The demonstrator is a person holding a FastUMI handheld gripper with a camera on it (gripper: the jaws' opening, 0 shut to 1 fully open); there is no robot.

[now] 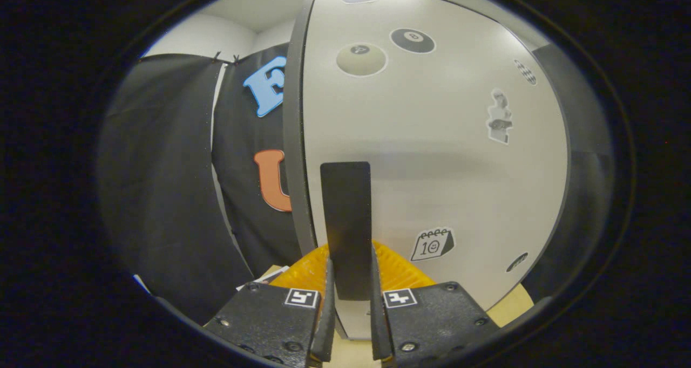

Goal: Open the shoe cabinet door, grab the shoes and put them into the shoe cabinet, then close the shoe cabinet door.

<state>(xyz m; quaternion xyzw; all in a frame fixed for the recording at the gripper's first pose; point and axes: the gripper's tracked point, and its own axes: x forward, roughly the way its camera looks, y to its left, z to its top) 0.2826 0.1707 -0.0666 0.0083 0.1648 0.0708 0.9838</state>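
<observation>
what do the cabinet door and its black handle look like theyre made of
The cabinet door looks like smooth laminated or painted board in pale grey: it has a soft, even sheen, no grain, a darker grey edge, and flat stickers lie on it. The black handle looks like matte plastic or coated metal, flat and dull; which one is unclear. The claw has its fingers around the handle's lower part, seemingly pressing on it.

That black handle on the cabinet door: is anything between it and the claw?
Nothing visible. The flat black rectangular handle on the pale grey shoe cabinet door already sits between the claw's two fingers, which appear to close on its lower end.
</observation>
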